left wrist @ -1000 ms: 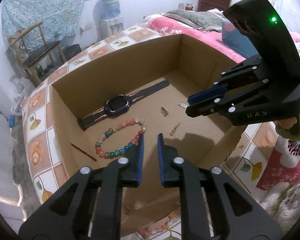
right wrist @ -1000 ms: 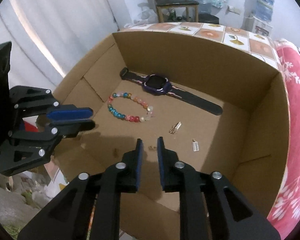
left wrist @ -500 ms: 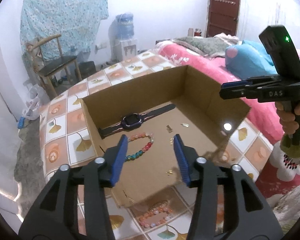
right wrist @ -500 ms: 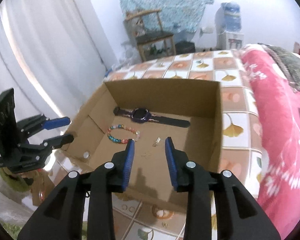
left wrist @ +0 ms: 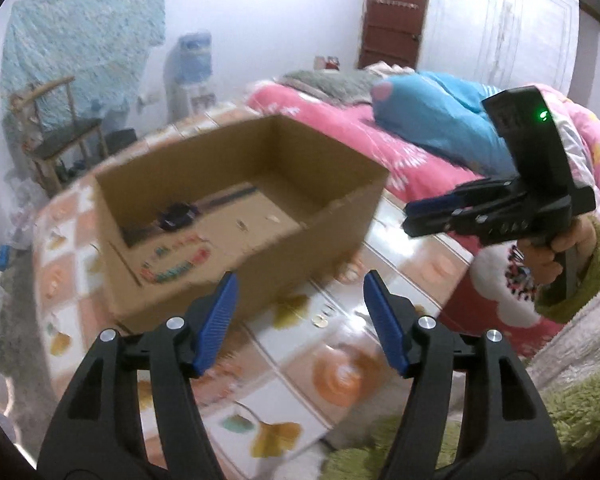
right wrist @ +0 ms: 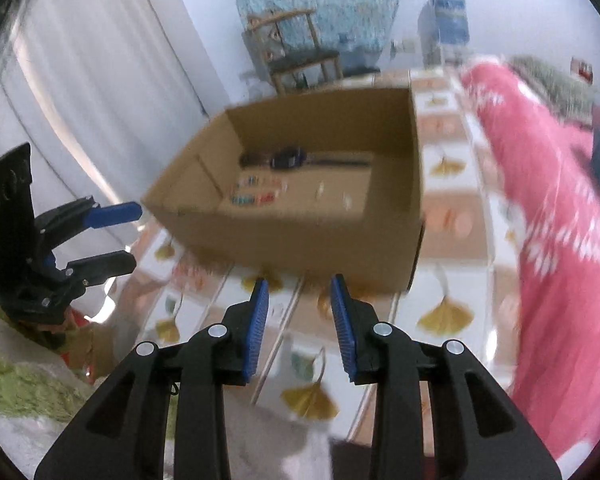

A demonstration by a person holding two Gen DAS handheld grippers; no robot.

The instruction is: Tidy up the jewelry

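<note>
Nearest the cameras, the left tongs point(left wrist: 298, 300) are gaping, having just widened with nothing between them, while the right tongs point(right wrist: 300, 300) are standing partly parted and bare over the tiled surface point(left wrist: 284, 364). Just beyond, the cardboard box point(left wrist: 268, 264) is holding the beaded bracelet point(left wrist: 176, 260) and watch point(left wrist: 176, 216), so reaching back over its near wall slowly looks wisest. Farther off, a pink bed point(left wrist: 380, 148), a chair point(right wrist: 300, 56) and a brown door point(left wrist: 394, 12) are filling the room.
</note>
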